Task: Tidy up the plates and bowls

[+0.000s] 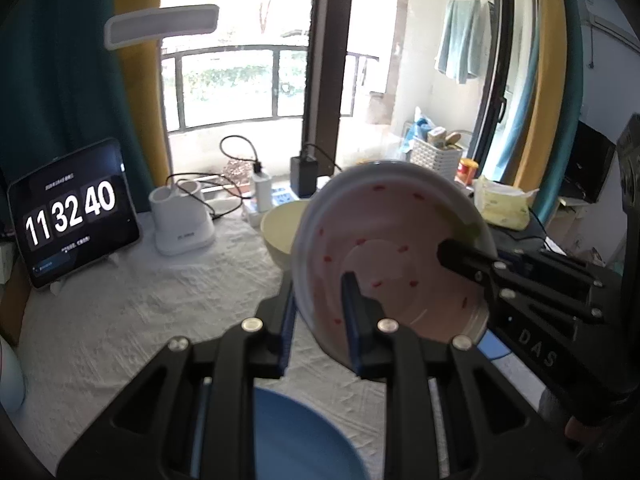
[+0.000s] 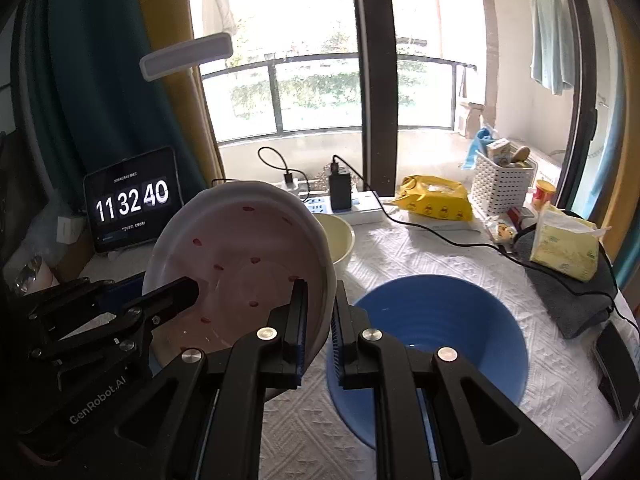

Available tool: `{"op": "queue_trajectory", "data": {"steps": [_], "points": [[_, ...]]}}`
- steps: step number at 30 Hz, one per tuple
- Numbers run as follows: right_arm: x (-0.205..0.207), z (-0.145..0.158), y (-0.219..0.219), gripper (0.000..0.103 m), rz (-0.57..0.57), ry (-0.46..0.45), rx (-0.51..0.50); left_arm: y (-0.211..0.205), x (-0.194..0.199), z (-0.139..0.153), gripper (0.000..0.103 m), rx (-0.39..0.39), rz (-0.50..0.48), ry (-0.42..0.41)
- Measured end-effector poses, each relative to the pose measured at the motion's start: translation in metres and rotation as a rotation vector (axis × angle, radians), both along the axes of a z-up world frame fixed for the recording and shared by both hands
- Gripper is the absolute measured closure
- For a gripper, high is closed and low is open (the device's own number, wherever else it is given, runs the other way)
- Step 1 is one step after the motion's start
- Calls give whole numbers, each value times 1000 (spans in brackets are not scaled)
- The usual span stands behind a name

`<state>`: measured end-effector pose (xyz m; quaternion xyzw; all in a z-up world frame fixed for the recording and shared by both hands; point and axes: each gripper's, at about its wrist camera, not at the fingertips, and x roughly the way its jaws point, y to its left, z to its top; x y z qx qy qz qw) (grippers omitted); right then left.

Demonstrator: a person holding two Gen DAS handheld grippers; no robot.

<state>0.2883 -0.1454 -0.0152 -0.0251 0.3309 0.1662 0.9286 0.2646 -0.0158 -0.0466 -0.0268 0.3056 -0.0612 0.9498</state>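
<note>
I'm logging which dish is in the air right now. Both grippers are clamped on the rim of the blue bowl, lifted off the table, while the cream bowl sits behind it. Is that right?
Not quite. The dish both grippers hold is the pink bowl with red flecks, not the blue bowl, which rests on the white cloth. The right wrist view shows the right gripper and left gripper on its rim. The cream bowl does sit behind it.

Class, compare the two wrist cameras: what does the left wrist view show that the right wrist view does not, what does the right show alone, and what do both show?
Left only: the white holder beside the clock tablet.

Right only: the yellow wipes packet and nearly the whole blue bowl.

Both: the pink bowl, tilted off the table and gripped on opposite rims by the left claw and the right claw, and the cream bowl behind it.
</note>
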Motion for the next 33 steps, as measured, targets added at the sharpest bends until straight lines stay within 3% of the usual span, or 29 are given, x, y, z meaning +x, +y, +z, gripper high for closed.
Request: {"op": "queue_trajectory", "data": {"steps": [16,33], "points": [[1,5,-60,91,-78,-3,24,-61,12,-1,81,37,-81,29],[5,-20,-108,91,-143,58,40,-108,26,-22,81,71,-142,102]]}}
